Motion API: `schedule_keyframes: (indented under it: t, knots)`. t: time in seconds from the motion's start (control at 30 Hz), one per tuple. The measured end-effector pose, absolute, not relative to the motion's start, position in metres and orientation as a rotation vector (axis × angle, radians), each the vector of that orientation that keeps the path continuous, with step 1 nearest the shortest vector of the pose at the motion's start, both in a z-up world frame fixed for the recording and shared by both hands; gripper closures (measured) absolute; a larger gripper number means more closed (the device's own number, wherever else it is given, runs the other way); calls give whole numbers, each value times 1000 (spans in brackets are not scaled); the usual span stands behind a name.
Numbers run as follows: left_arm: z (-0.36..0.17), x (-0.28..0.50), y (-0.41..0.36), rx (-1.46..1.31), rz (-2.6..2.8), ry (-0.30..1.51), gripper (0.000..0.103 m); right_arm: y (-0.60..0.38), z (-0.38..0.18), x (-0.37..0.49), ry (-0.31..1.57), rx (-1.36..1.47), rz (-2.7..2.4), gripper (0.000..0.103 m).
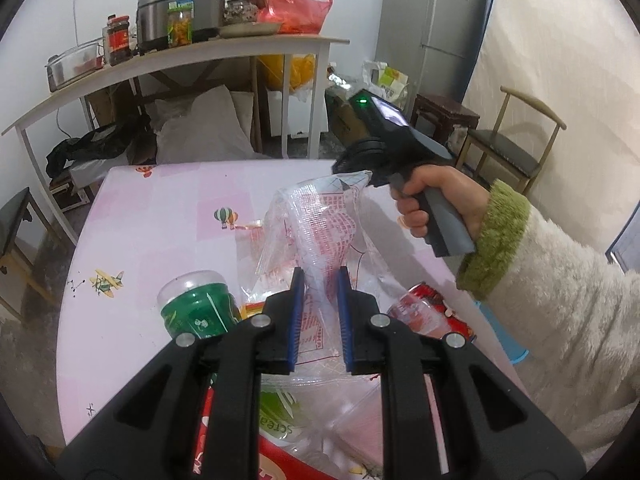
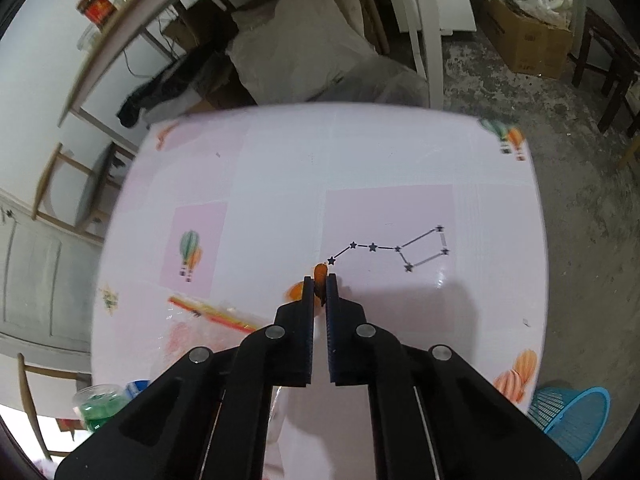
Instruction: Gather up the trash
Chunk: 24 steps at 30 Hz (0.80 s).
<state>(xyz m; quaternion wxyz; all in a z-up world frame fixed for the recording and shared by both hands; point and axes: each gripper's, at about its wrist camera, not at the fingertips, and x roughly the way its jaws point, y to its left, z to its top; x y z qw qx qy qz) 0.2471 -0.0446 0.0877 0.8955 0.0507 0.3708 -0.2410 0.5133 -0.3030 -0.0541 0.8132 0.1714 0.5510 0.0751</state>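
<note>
My left gripper [image 1: 319, 280] is clamped on the clear bag [image 1: 320, 216]; my right gripper [image 2: 319, 280] pinches an orange scrap [image 2: 320, 271]. Bottle [image 1: 196, 304], can [image 1: 436, 308] and wrappers [image 1: 280, 412] remain on the table [image 1: 160, 208]. Early stage, I judge.

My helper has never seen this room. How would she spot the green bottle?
Start at the pink table. On its near side, left of the clear plastic bag, a green bottle lies tipped over. It alone is green with a clear cap; the can nearby is red.
</note>
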Motion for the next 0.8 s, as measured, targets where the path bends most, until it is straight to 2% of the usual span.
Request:
schedule_keyframes:
  t: [0.3, 0.53, 0.67, 0.8]
  knots:
    - [115, 232, -61, 61, -574, 712, 88, -352, 25, 428, 988, 427, 171, 97]
    - [127, 222, -116, 29, -746, 736, 88, -434, 71, 303, 838, 500, 83, 97]
    - [124, 218, -179, 17, -912, 812, 88, -484, 73, 223, 795, 551, -23, 97]
    - [102, 215, -251, 46, -1020, 933, 87, -526, 48, 158, 805, 598, -166, 97]
